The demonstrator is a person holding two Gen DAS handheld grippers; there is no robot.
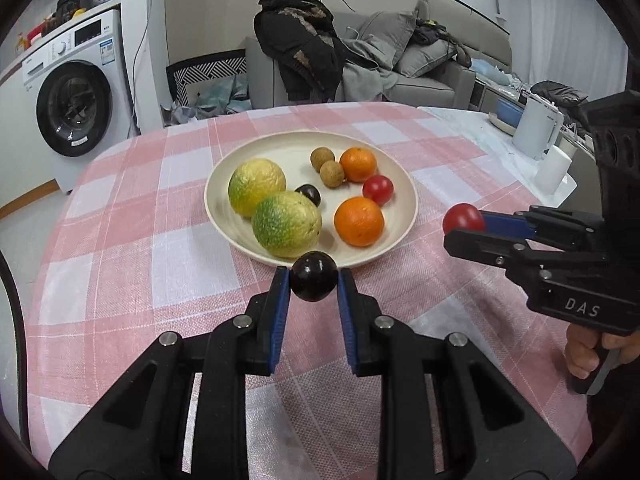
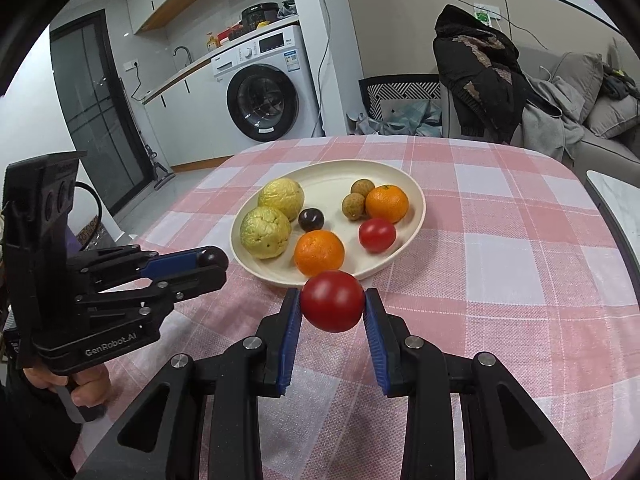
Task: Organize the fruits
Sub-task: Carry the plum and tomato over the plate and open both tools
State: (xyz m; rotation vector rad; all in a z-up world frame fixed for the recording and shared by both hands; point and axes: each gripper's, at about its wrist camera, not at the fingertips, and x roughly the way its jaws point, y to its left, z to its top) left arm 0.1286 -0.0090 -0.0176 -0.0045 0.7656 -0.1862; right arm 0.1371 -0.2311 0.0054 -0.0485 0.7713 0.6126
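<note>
"DAS", "GenRobot.AI" on gripper bodies [image 1: 580, 308].

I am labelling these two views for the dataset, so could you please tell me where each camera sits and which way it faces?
Left wrist: sits on the left gripper, looking down along its fingers at the dark fruit it clamps and the plate; the right gripper and its hand show at right.
Right wrist: sits on the right gripper, looking over the red tomato it clamps; the left gripper and its hand show at left.
Shared: plate, its fruit, the checked tablecloth, the washing machine, the sofa.
</note>
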